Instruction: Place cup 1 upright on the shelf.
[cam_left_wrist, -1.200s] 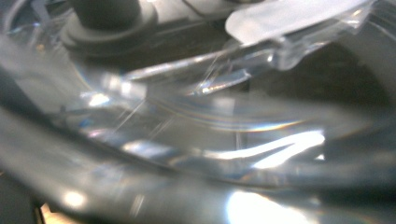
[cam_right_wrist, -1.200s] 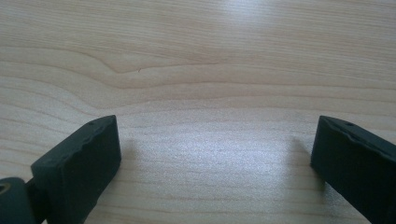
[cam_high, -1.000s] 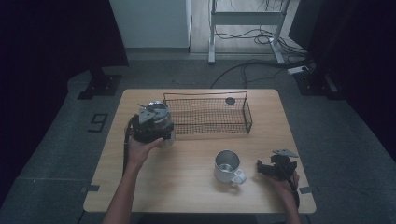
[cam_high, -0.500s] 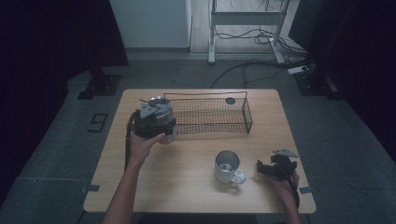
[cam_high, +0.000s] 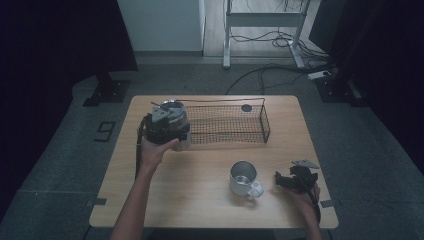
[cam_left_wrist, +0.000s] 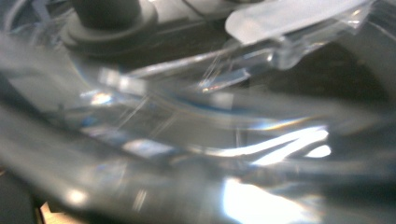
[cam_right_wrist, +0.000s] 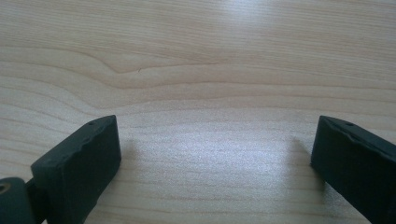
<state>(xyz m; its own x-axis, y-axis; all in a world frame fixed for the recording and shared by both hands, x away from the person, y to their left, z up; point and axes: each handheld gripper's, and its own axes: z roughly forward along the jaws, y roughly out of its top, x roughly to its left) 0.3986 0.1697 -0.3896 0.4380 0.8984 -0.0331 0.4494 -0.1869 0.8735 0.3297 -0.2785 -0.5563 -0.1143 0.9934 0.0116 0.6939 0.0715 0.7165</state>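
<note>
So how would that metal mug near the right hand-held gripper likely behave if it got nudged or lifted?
The metal mug stands upright and looks empty, so it is probably light and stiff. Its sides look smooth and shiny, so the jaws might slip on them; the handle may offer a surer hold. On the smooth wooden table, a push low down would likely slide it rather than tip it.

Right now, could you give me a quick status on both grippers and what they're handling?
Left gripper holds a clear container at the wire basket's left end. Right gripper open over bare table. Metal mug stands untouched between them.
</note>
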